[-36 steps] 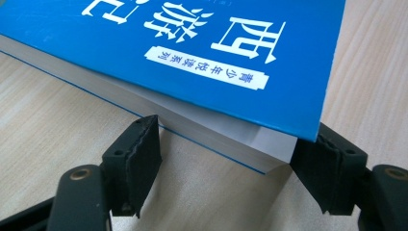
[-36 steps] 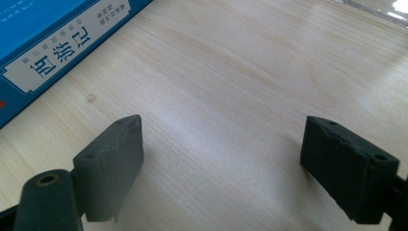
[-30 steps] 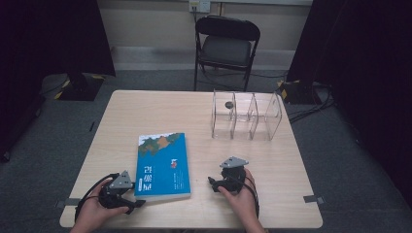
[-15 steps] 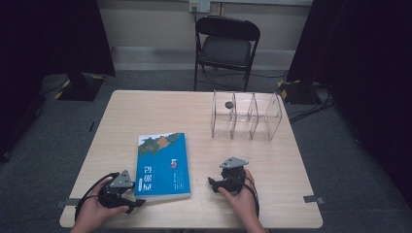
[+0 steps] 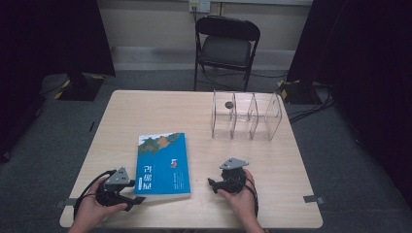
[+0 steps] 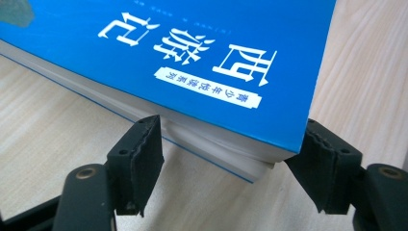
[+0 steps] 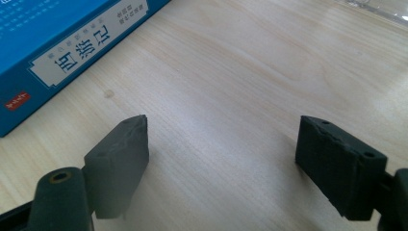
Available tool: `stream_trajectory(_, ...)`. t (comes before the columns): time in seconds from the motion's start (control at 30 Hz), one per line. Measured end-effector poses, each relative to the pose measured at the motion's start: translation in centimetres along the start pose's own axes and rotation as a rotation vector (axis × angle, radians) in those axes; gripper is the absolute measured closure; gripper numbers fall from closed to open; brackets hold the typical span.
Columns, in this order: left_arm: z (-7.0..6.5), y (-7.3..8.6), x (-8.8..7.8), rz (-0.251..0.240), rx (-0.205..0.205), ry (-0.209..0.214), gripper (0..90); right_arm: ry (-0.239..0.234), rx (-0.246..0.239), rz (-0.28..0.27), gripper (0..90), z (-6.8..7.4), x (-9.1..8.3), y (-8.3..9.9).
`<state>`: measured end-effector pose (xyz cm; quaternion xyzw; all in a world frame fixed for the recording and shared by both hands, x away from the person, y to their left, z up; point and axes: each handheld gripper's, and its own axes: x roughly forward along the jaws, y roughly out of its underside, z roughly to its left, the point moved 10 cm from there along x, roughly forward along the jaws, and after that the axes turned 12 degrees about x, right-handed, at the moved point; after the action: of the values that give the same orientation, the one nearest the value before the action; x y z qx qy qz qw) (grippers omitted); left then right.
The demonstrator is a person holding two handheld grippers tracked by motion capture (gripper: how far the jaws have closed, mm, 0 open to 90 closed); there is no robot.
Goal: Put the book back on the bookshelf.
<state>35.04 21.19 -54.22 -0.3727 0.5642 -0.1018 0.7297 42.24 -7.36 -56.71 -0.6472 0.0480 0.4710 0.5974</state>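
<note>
A thick blue book [image 5: 163, 164] with white Chinese lettering lies flat on the wooden table [image 5: 160, 111], near its front edge. My left gripper [image 5: 130, 198] rests at the book's front left corner, open. In the left gripper view the book's corner [image 6: 231, 72] sits between the two spread jaws, and its page edges face me. My right gripper [image 5: 212, 183] lies on the table to the right of the book, open and empty. In the right gripper view the book's spine [image 7: 62, 57] lies ahead to the left, with bare wood between the jaws.
A clear acrylic organiser [image 5: 245, 115] with three compartments stands at the back right of the table, with a small dark object [image 5: 228, 104] in its left compartment. A black folding chair [image 5: 226, 43] stands behind the table. Dark curtains hang on both sides.
</note>
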Motion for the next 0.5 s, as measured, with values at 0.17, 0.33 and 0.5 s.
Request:
stream_trajectory(0.17,0.1,-0.3,-0.2,-0.008,-0.009,0.008,30.2,-0.034,0.013,0.015,19.0,0.3,-0.3,0.2)
stream_trajectory(0.33,0.2,-0.7,-0.5,-0.022,-0.025,0.011,30.3,-0.075,0.003,0.007,19.7,1.4,-0.8,-0.3)
stream_trajectory(0.5,0.3,-1.0,-0.5,-0.032,-0.036,0.012,30.4,-0.146,-0.017,0.01,19.7,3.5,-1.0,-0.7)
